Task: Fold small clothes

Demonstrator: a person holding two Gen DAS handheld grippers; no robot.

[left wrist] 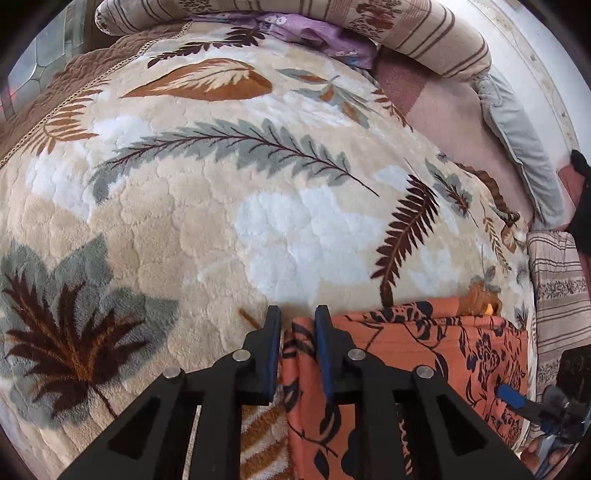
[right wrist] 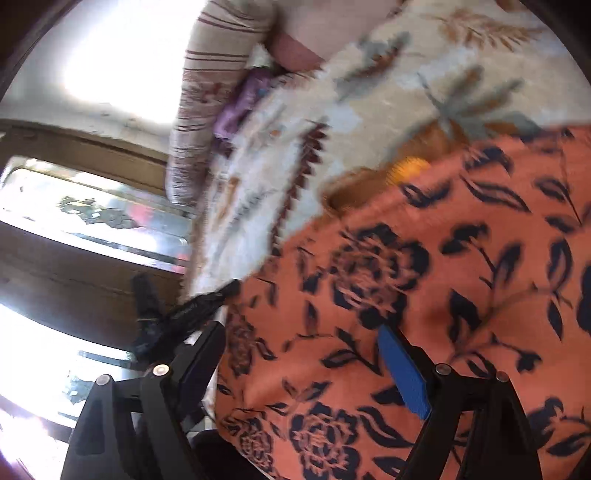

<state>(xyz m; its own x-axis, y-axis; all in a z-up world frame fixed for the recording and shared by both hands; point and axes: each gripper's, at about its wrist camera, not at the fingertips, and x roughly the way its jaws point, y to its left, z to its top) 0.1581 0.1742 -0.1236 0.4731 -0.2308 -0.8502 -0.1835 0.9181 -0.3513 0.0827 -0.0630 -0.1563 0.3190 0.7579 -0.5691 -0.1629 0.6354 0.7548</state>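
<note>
We are looking at a bedroom in a home: a plush leaf-patterned blanket (left wrist: 207, 192) is covering a bed, with a quilted brown bedspread (left wrist: 44, 107) showing beneath it at one edge. A striped bolster pillow (left wrist: 417, 33) is lying along the head end, and a grey pillow (left wrist: 517, 136) is resting by the pale wall (left wrist: 532, 48). Daylight is pouring through a wood-framed window (right wrist: 92, 206).
</note>
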